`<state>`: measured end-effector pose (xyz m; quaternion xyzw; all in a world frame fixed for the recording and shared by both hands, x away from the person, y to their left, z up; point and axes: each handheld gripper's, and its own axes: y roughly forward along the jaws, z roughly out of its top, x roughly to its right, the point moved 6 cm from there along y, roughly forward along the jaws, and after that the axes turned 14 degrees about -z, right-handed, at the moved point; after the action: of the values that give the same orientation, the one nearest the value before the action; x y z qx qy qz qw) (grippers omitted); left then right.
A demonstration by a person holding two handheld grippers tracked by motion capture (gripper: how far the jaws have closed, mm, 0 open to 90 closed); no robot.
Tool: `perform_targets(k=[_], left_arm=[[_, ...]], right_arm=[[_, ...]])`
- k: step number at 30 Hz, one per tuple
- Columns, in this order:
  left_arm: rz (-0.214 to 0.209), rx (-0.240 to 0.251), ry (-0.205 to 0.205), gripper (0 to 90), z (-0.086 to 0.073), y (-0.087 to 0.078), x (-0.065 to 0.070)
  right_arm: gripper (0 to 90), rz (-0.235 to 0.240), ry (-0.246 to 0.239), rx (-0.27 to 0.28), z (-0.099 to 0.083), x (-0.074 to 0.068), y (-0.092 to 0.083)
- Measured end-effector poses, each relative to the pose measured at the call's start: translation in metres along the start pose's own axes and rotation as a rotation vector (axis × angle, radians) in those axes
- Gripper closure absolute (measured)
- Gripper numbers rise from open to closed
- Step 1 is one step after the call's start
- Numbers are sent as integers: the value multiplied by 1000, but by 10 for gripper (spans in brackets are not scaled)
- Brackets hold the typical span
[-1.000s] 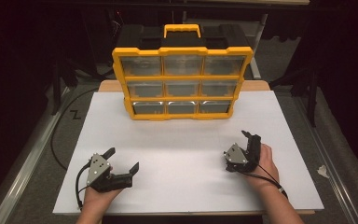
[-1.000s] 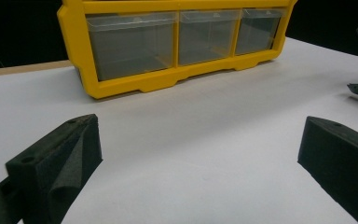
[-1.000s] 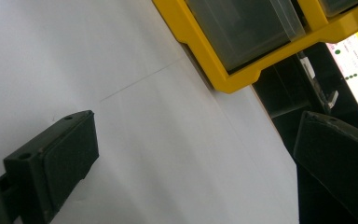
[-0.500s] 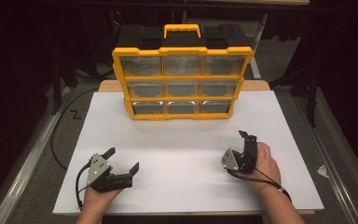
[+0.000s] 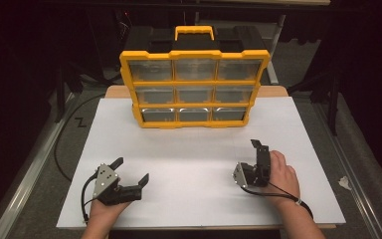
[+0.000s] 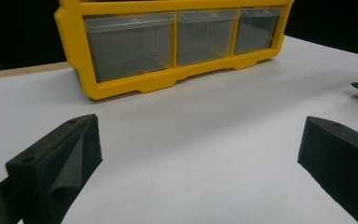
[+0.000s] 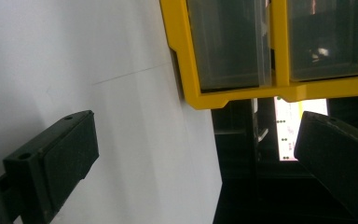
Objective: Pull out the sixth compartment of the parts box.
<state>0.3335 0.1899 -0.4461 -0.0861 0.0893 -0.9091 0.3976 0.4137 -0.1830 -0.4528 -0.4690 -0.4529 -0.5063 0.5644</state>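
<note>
Left tongs (image 5: pixel 132 171) released wide, resting low on the white bench (image 5: pixel 194 164), aimed at the yellow drawer box (image 5: pixel 194 84) standing well ahead, ready to reach; right tongs (image 5: pixel 256 157) likewise released, rolled sideways, box again ahead, probably readying for a drawer

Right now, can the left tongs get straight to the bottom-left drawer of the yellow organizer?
Probably yes: the left tongs stand open, and bare white tabletop lies between them and the bottom-left drawer.

Organizer (image 6: pixel 168 46) top cut by frame edge; drawer contents indiscernible through plastic.
</note>
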Motion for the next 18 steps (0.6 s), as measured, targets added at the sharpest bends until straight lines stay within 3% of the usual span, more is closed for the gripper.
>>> perform_targets(k=[9,18], left_arm=[[-2,8,8,2,0,2,2],[-7,-7,19,2,0,5,2]], right_arm=[[61,-52,-63,13,3,4,-2],[182,-98,-60,9,5,4,-4]])
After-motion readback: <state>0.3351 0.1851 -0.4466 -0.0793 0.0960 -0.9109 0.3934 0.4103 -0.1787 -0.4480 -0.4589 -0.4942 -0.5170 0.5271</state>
